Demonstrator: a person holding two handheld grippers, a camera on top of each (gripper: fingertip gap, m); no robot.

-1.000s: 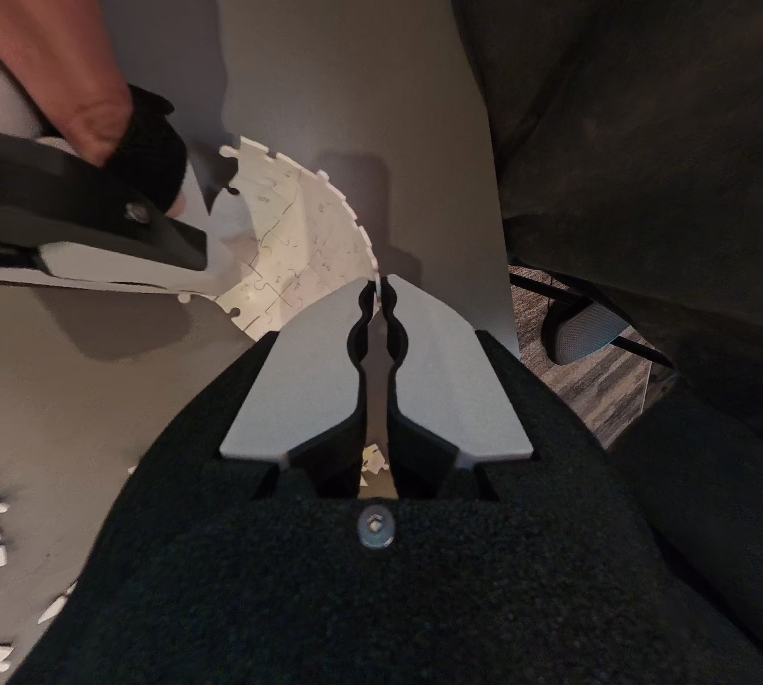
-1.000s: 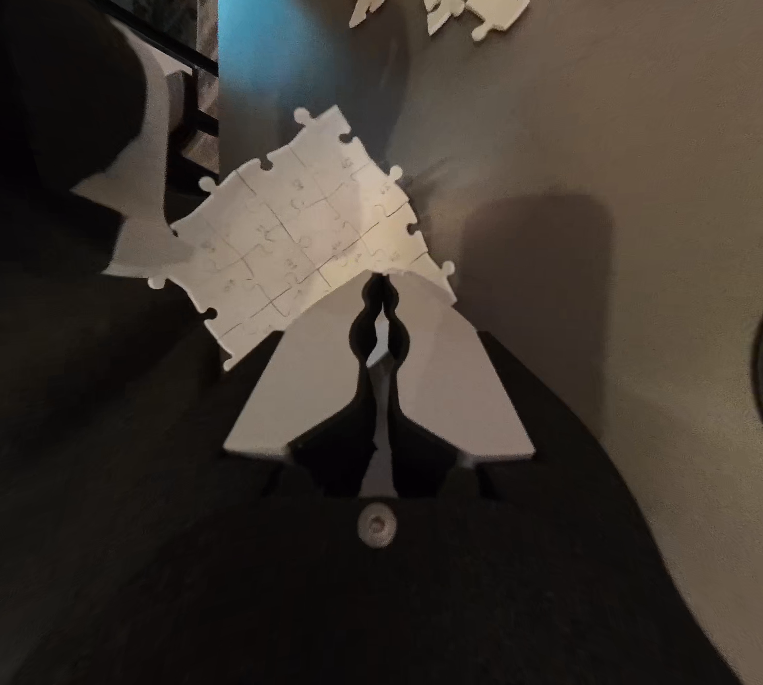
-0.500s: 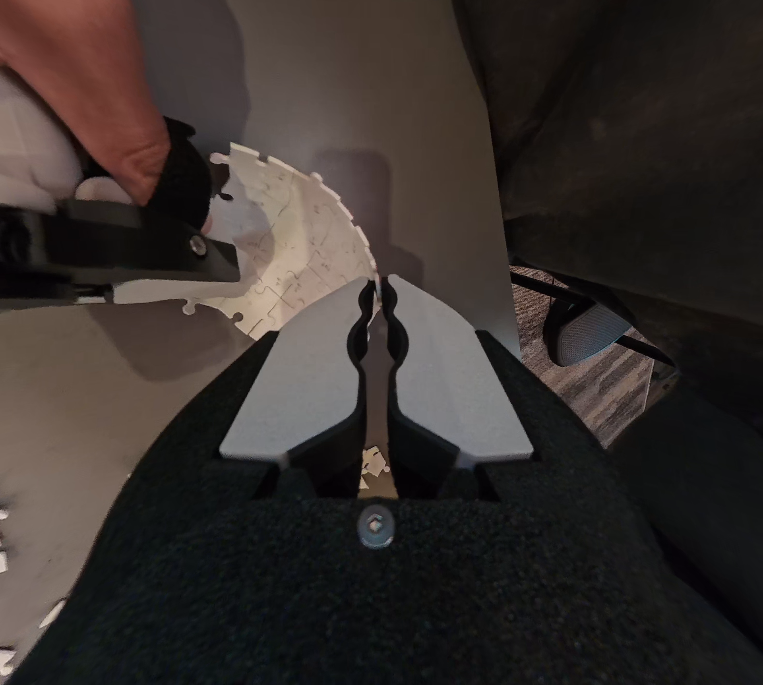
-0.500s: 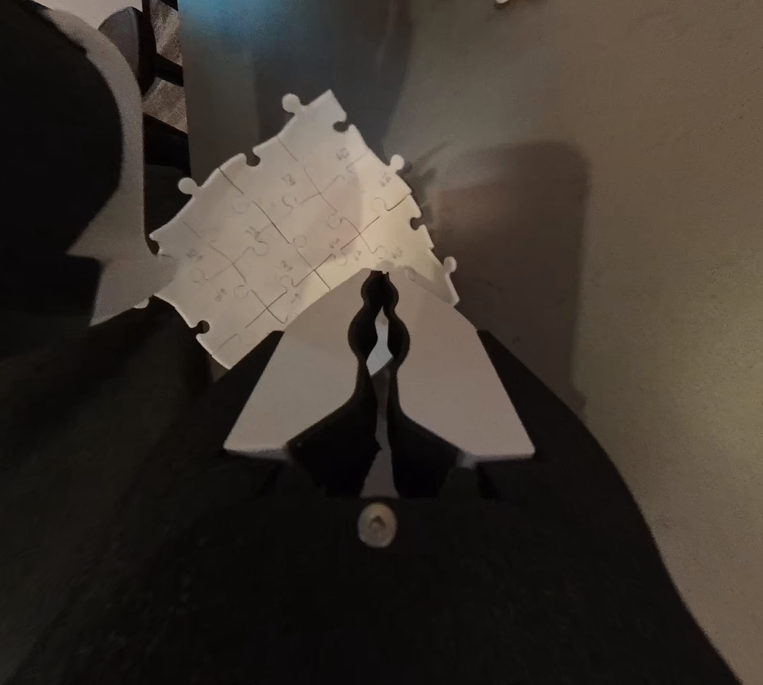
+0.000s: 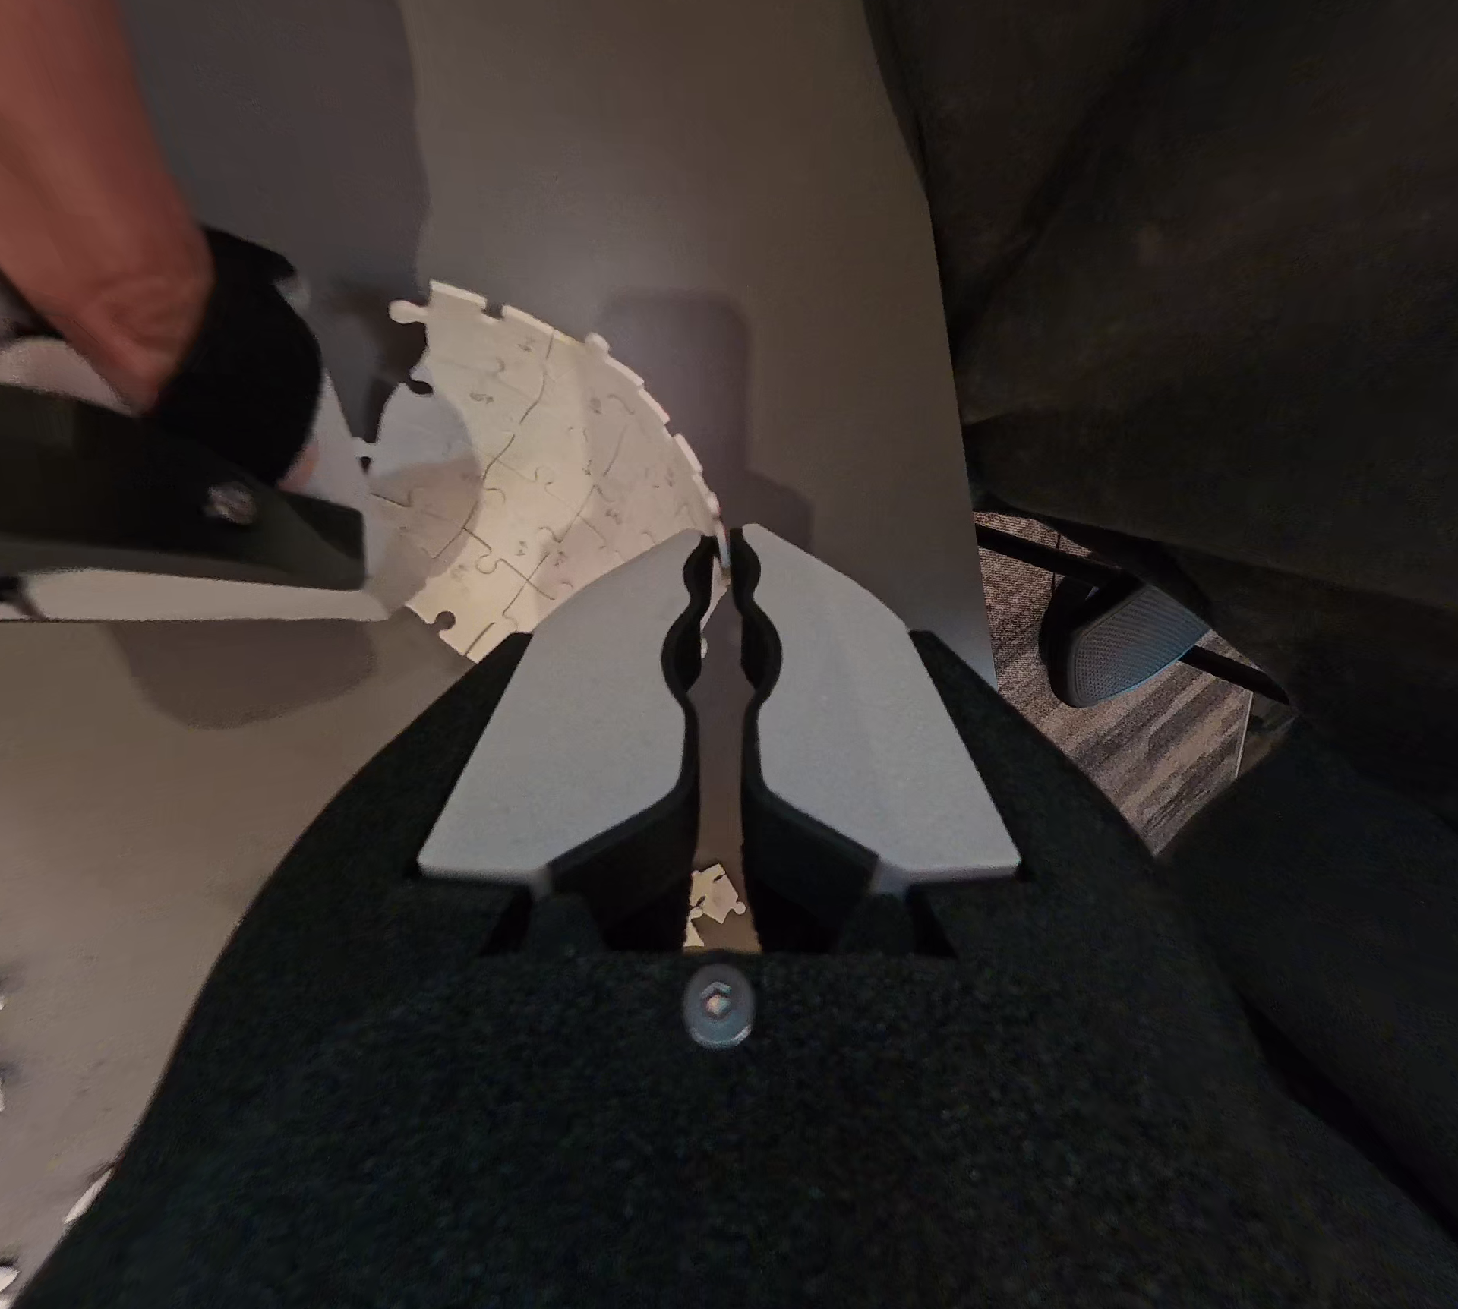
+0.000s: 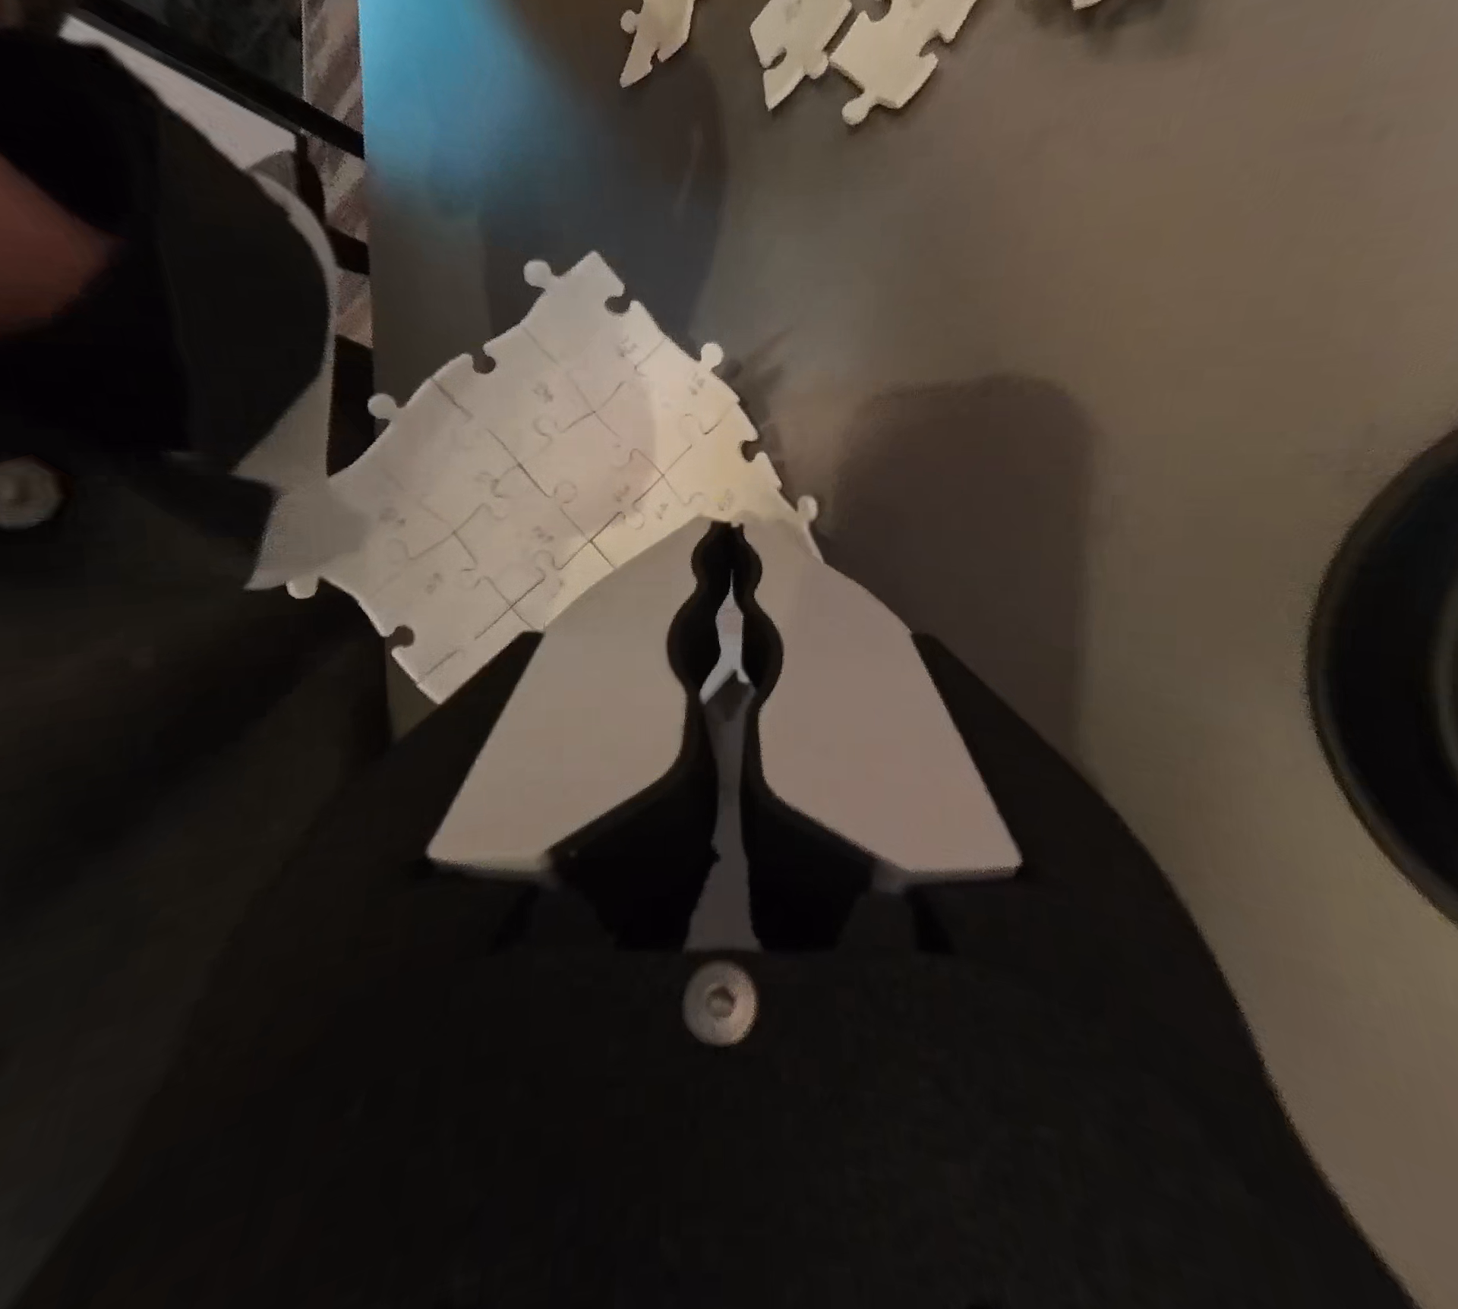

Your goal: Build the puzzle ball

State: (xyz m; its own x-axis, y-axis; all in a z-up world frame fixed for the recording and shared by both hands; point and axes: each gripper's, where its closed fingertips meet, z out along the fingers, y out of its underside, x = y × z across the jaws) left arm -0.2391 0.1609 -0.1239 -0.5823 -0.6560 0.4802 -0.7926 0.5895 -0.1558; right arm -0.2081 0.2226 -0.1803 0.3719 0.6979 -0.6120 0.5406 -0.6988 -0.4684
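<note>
A curved white section of joined puzzle pieces (image 5: 552, 474) is held above the grey table (image 5: 631, 127). My left gripper (image 5: 722, 545) is shut on its right edge. My right gripper (image 6: 730, 533) is shut on its opposite corner, and the section (image 6: 552, 482) spreads up and to the left of the fingertips. The right gripper (image 5: 197, 545), with a hand (image 5: 95, 230) on it, shows at the left of the left wrist view. The left gripper (image 6: 158, 451) shows dark at the left of the right wrist view.
Several loose white puzzle pieces (image 6: 868, 9) lie on the table at the top of the right wrist view. A dark round object (image 6: 1388, 679) sits at its right edge. One loose piece (image 5: 714, 904) lies below the left fingers. The table edge and a chair (image 5: 1120, 640) are to the right. My right fingertips sit around 9 centimetres from my left ones.
Both grippers have kept their hold on the section. The right wrist view has pulled back, so more loose pieces and the dark round object show. The section has tilted slightly.
</note>
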